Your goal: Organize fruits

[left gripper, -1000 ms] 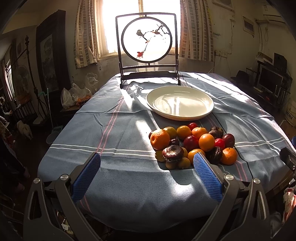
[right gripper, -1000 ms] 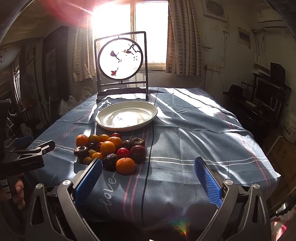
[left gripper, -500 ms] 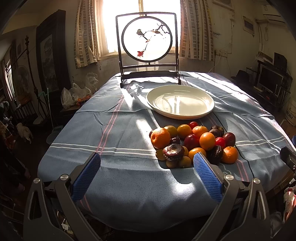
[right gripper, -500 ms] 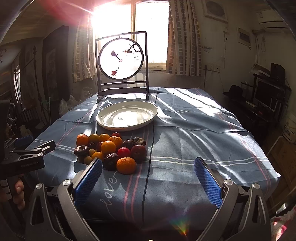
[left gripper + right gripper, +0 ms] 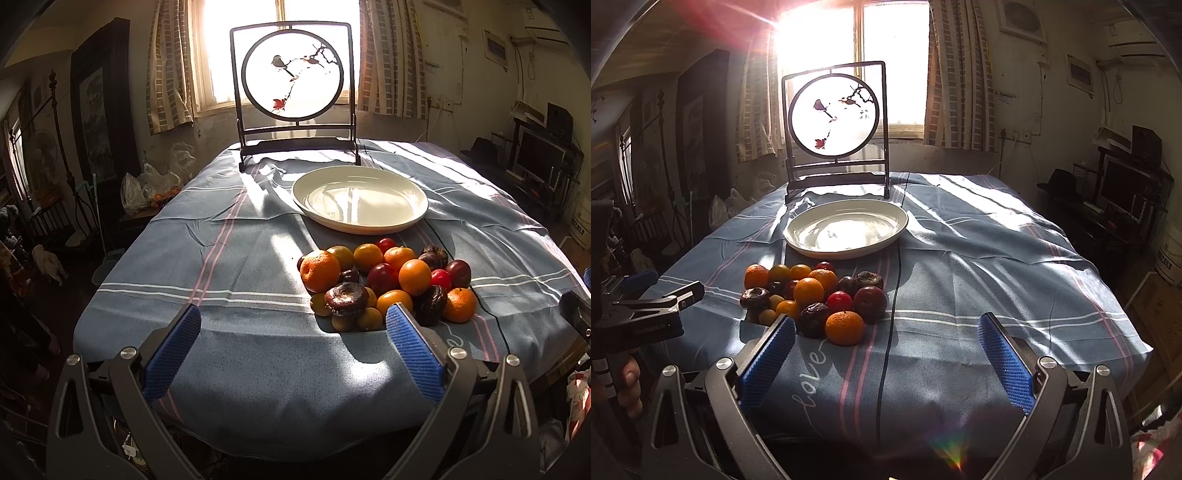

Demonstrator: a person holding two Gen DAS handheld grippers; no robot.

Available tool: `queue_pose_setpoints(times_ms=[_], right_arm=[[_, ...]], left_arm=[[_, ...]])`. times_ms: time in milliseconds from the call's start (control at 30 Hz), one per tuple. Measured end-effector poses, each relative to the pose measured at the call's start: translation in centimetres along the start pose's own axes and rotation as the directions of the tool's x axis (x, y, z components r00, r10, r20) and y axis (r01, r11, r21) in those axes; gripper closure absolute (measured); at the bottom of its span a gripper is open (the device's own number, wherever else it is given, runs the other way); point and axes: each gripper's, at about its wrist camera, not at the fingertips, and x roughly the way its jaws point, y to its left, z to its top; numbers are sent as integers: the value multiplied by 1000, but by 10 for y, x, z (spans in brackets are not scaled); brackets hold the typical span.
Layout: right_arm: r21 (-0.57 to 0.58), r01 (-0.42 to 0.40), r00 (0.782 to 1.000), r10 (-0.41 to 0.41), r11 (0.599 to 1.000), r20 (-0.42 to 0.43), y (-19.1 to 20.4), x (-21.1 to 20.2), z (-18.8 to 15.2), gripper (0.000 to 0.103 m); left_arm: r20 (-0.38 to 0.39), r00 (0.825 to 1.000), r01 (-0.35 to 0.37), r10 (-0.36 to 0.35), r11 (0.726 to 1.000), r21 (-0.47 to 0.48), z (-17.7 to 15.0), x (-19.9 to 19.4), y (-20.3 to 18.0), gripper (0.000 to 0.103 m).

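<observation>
A pile of fruit [image 5: 384, 282] lies on the blue striped tablecloth: oranges, red and dark plums, small yellow-green fruits and dark wrinkled ones. It also shows in the right wrist view [image 5: 816, 295]. An empty white plate [image 5: 360, 199] sits just behind the pile, also in the right wrist view [image 5: 846, 228]. My left gripper [image 5: 293, 332] is open and empty, near the table's front edge, the pile beside its right finger. My right gripper [image 5: 886, 339] is open and empty, with an orange [image 5: 845, 328] just ahead of its left finger.
A framed round bird-painting screen [image 5: 293, 79] stands at the table's far end before the bright window. A thin black cable [image 5: 892, 295] runs across the cloth right of the fruit. The left hand-held gripper [image 5: 646, 317] shows at the left. Furniture surrounds the table.
Both grippers have moved slightly forward toward the table; the fruit pile sits a little closer in both views. Both stay open. Nothing on the table has moved.
</observation>
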Motion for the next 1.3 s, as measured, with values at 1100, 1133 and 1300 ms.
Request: queue_pose_setpoints(times_ms=[1100, 1133, 1300], right_arm=[[-59, -183, 954, 163, 981, -252, 34, 131, -20, 59], [-60, -188, 954, 168, 980, -248, 34, 133, -20, 60], [-38, -198, 955, 184, 979, -231, 26, 128, -19, 61]], left_arm=[[-121, 992, -29, 33, 999, 35, -19, 59, 9, 5], [-124, 992, -28, 32, 999, 38, -19, 59, 9, 5], [-132, 991, -17, 24, 999, 49, -18, 65, 3, 5]])
